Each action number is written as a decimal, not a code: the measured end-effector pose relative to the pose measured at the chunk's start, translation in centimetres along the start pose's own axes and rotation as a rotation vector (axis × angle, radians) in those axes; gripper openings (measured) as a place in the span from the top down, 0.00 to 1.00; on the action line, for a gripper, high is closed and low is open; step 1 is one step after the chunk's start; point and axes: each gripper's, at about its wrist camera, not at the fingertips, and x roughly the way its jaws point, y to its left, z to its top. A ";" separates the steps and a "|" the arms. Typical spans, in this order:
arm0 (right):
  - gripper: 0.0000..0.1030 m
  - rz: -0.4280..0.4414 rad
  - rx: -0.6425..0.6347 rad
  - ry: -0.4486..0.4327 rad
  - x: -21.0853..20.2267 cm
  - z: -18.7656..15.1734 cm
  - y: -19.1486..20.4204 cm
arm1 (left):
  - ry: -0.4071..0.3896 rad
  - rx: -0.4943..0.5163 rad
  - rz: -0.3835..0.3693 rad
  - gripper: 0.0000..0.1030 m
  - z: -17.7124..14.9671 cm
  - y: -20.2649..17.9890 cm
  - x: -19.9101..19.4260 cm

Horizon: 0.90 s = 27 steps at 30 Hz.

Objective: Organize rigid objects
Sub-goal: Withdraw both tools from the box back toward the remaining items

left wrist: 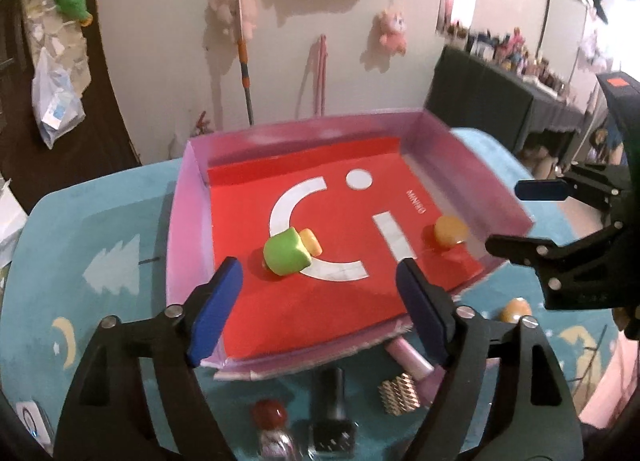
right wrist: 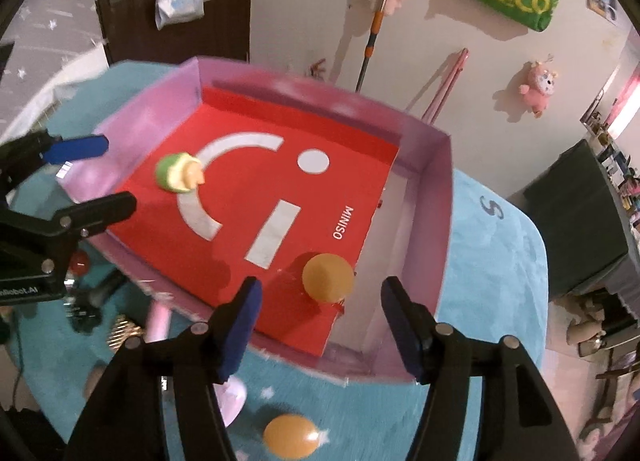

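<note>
A pink box [left wrist: 188, 221] [right wrist: 436, 229] with a red floor stands on the teal table. Inside lie a green toy [left wrist: 286, 253] [right wrist: 176, 173] and an orange egg-shaped object [left wrist: 450, 231] [right wrist: 327, 277]. My left gripper [left wrist: 316, 309] is open and empty above the box's near edge, just short of the green toy. My right gripper [right wrist: 318, 329] is open and empty, just above and before the orange object in the box. A second orange egg [left wrist: 516, 311] [right wrist: 290, 435] lies on the table outside the box.
In front of the box on the teal mat [left wrist: 100, 241] lie a pink tube [left wrist: 408, 357], a gold textured block [left wrist: 400, 397], a dark bottle [left wrist: 334, 417] and a red-capped bottle [left wrist: 272, 421]. A wall with hanging plush toys stands behind the table.
</note>
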 end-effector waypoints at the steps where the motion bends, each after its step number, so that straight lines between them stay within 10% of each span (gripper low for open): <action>1: 0.28 0.004 0.004 -0.021 -1.0 -0.3 0.1 | -0.028 -0.005 0.001 0.21 -0.3 -0.1 -1.1; 11: 0.04 0.027 0.076 -0.247 -10.5 -4.6 1.7 | -0.214 -0.018 0.025 0.06 -4.0 -2.1 -9.7; 27: 0.00 0.059 0.150 -0.427 -17.8 -14.0 5.6 | -0.324 -0.058 0.030 0.02 -11.7 -5.2 -17.8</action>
